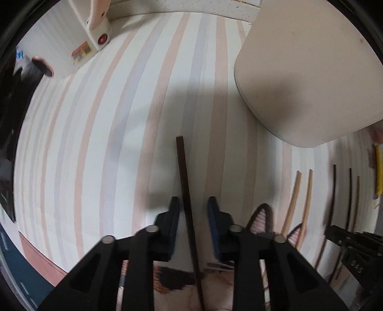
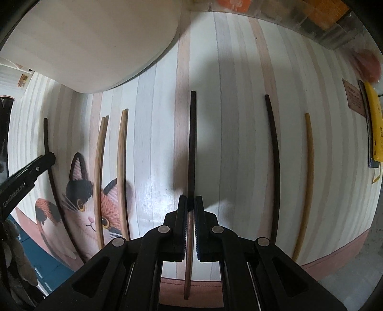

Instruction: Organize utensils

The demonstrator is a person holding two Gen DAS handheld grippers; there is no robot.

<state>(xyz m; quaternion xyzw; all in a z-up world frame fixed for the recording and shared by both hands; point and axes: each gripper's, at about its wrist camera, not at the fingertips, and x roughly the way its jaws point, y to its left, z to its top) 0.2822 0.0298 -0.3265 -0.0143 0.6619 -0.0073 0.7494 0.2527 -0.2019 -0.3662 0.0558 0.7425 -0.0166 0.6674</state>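
- Surface: a mat with lengthwise pastel stripes in cream, pink and grey. Its near edge has a pink border, and a teal surface shows beyond the left corner.
- A cat picture is printed on the mat, left of the right gripper's fingers.
- A cream container stands on the mat ahead of both grippers, to the right of the left fingers and to the left of the right ones.
- Left gripper: points down at the mat with its fingers released and set apart. A dark chopstick runs between them with a gap on each side, its end reaching ahead of the tips.
- Right gripper: fingers clenched on a two-tone chopstick, black ahead of the tips and brown behind them. Whether it rests on the mat, I cannot tell.
- Left of the right fingers, two pale chopsticks lie across the cat.
- Right of the right fingers lies another black chopstick, with a tan chopstick beyond it. All lie roughly parallel with the stripes.
- Room: a white appliance with a red button sits far ahead-left of the left fingers.
- A clear box with orange contents sits ahead-right of the right fingers, and a yellow object lies at the mat's right edge.
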